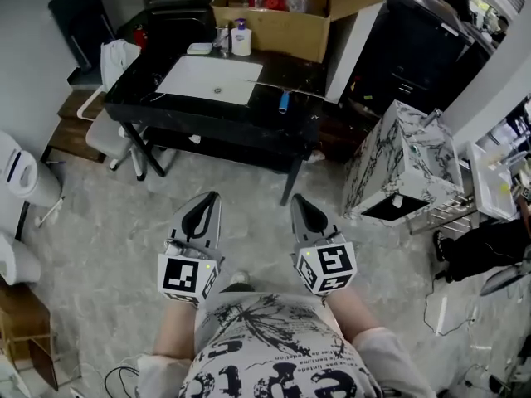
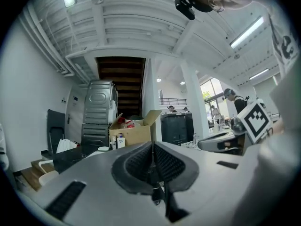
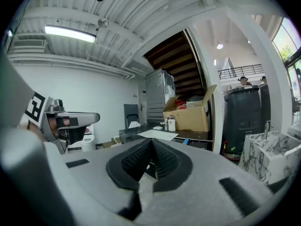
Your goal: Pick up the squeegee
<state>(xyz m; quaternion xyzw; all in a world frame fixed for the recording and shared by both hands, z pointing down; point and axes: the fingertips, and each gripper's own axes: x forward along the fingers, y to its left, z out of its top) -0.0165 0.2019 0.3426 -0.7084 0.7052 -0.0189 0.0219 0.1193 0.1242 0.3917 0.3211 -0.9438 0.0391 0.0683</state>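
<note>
The squeegee (image 1: 284, 100), with a blue handle and a thin long blade, lies on the right part of the black table (image 1: 166, 106), next to the white sink basin (image 1: 209, 80). In the right gripper view the squeegee (image 3: 185, 141) shows as a small blue spot on the table's edge. My left gripper (image 1: 212, 197) and right gripper (image 1: 296, 199) hang side by side over the floor, well short of the table. Both are shut with nothing between the pads (image 2: 141, 164) (image 3: 141, 160).
A cardboard box (image 1: 282, 11) and a soap bottle (image 1: 241, 38) stand at the table's back. A marbled cabinet (image 1: 402, 168) stands at the right, a white chair (image 1: 112, 98) at the table's left, a dark cabinet (image 1: 415, 48) behind. Grey floor lies between me and the table.
</note>
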